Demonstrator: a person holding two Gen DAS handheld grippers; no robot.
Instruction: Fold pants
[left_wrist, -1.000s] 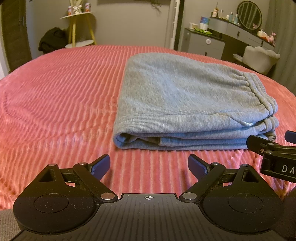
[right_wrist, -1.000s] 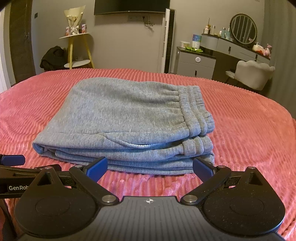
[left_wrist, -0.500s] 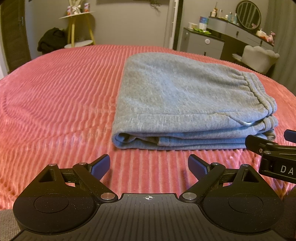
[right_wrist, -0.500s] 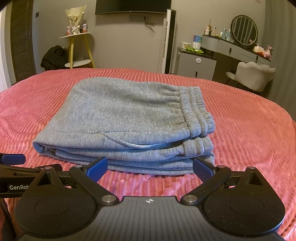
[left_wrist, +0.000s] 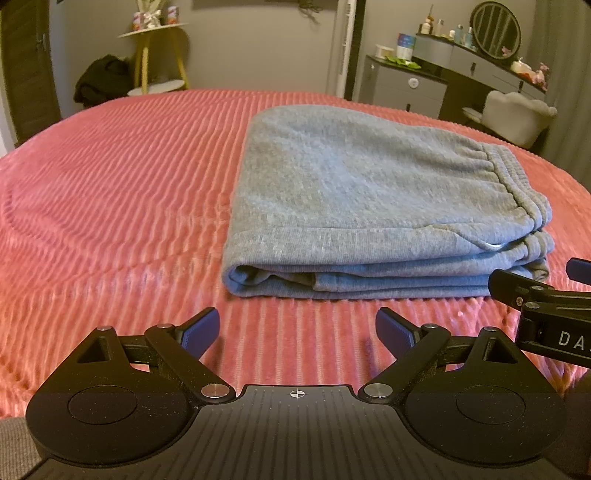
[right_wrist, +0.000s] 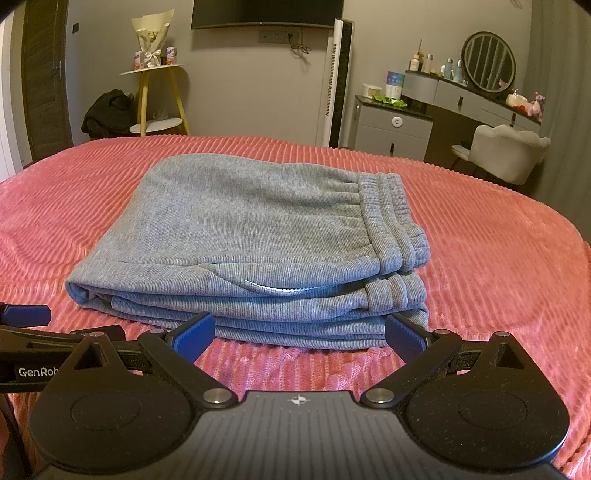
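Grey sweatpants (left_wrist: 369, 206) lie folded in a flat stack on the pink ribbed bedspread (left_wrist: 110, 206), waistband to the right. They also show in the right wrist view (right_wrist: 251, 243). My left gripper (left_wrist: 297, 328) is open and empty, a short way in front of the stack's near left corner. My right gripper (right_wrist: 299, 334) is open and empty, just in front of the stack's near edge. The right gripper's side shows at the right edge of the left wrist view (left_wrist: 546, 306); the left gripper's side shows at the left edge of the right wrist view (right_wrist: 37, 339).
The bedspread (right_wrist: 498, 258) spreads wide around the pants. Beyond the bed stand a yellow side table (right_wrist: 159, 99), a grey dresser (right_wrist: 395, 125), a vanity with a round mirror (right_wrist: 487, 61) and a white chair (right_wrist: 506, 151).
Both grippers stay open and almost still. The left wrist view has shifted slightly, with the pants sitting a touch further left and lower in it.
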